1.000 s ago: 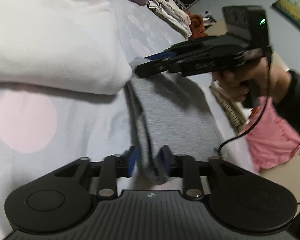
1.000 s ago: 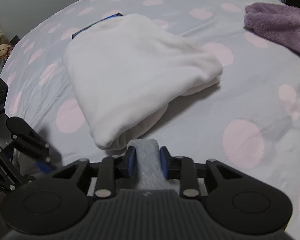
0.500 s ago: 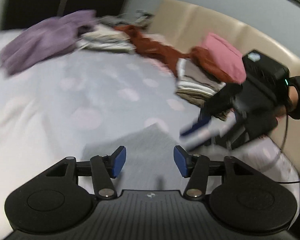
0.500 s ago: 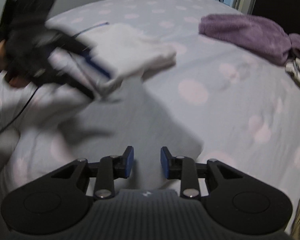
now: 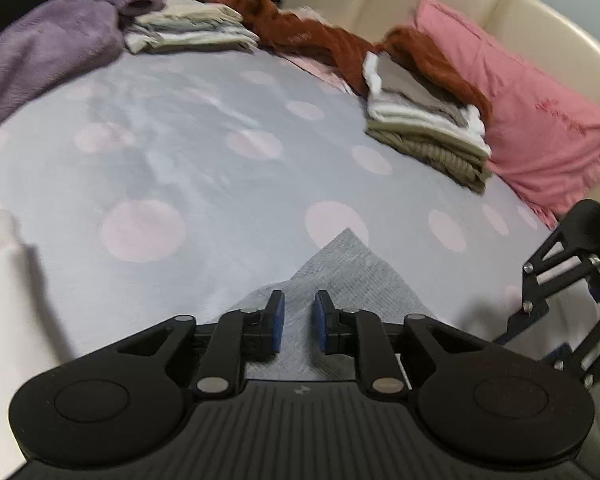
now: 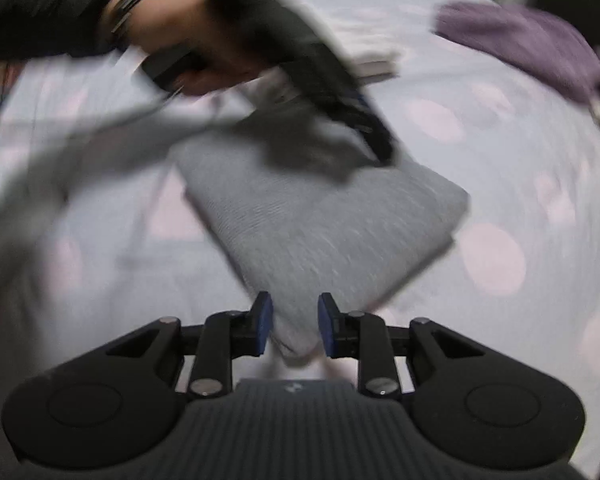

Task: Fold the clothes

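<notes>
Bedsheet (image 5: 188, 160) slack is our main worry: a dragged pad could ruck it and skew the grey fold (image 6: 320, 216) lying flat on it. Both our left gripper (image 5: 299, 322) and right gripper (image 6: 291, 330) gape narrowly over its corners, gripping nothing.

Matte black left gripper (image 5: 299, 322) with ribbed housing, round side discs, silver screws, blue finger pads (image 5: 277, 321), matching right gripper (image 6: 291, 326), bare-skinned hand (image 6: 204, 56) at 11 o'clock, dark sleeve

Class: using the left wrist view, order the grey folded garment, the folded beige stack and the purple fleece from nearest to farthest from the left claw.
1. Grey folded garment, directly under the left claw.
2. Folded beige stack, ahead right.
3. Purple fleece, far left.
</notes>
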Motion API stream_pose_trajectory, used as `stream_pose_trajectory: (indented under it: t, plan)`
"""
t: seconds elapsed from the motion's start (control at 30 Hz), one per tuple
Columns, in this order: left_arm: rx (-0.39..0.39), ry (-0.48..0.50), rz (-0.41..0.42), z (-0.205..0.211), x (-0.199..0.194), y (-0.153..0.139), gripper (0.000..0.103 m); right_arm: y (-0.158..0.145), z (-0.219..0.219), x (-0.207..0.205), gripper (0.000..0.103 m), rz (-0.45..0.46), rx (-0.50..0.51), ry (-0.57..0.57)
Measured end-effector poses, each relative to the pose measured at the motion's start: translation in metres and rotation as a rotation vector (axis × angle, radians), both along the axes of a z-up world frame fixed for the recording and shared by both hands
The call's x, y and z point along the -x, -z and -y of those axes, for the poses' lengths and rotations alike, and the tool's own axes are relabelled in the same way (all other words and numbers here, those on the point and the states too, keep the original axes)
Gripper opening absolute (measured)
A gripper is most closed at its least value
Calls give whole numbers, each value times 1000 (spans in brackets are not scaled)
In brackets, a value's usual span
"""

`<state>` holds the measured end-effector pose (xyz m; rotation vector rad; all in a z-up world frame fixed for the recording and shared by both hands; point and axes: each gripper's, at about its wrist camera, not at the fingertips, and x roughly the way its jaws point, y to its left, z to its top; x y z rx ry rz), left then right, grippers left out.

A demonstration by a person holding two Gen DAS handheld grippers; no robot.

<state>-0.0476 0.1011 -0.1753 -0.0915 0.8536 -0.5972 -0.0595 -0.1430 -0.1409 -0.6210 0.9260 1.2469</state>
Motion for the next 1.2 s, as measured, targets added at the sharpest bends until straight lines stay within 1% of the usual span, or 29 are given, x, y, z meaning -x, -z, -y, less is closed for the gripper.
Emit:
stream_pose_trajectory:
  t: [0.03,0.07,0.1,0.13,0.17,0.2,0.23,0.27,0.33,0.4,0.43,0.5,0.53,0.63,0.77,0.9,1.0,1.13,1.2]
  plan:
    - [27,-14,17,-5,9,-9,44,-3,6,-10,29,-45,-26,65]
    - [54,-29,33,-11,19,-17,54,-4,13,-18,30,-77,-42,120]
    - [72,-52,51,-16,29,-24,66,-5,19,-27,33,-109,-59,175]
    - [83,-85,55,-21,41,-29,68,-6,26,-35,39,-141,-75,227]
    - [98,-115,37,-26,50,-31,68,-5,30,-42,43,-168,-87,264]
    - [114,-142,13,-32,59,-32,68,-4,34,-48,43,-189,-97,298]
    - [126,-173,-27,-38,66,-29,68,-4,34,-52,44,-201,-101,318]
    - [119,-215,-71,-42,71,-25,68,-3,34,-53,45,-208,-102,330]
    - [89,-305,-157,-49,77,-14,68,-1,29,-53,47,-211,-96,331]
    - [83,-376,-218,-55,80,-3,68,2,23,-52,48,-212,-86,322]
    - [94,-390,-235,-55,79,0,68,4,18,-51,49,-211,-80,317]
    - [127,-401,-259,-56,78,4,68,7,10,-49,49,-200,-63,308]
    - [129,-399,-263,-54,76,5,68,7,7,-48,50,-190,-56,312]
    - [107,-372,-279,-45,70,8,68,10,-1,-47,54,-168,-31,331]
    - [87,-349,-296,-37,67,15,68,18,-7,-45,54,-200,-3,372]
    - [89,-343,-320,-37,67,27,68,21,-11,-44,55,-221,12,382]
    - [97,-340,-318,-38,68,33,68,24,-15,-44,55,-240,23,389]
    - [96,-336,-310,-38,70,34,66,24,-16,-43,55,-232,20,373]
    - [92,-335,-306,-39,70,34,64,19,-12,-40,55,-206,14,336]
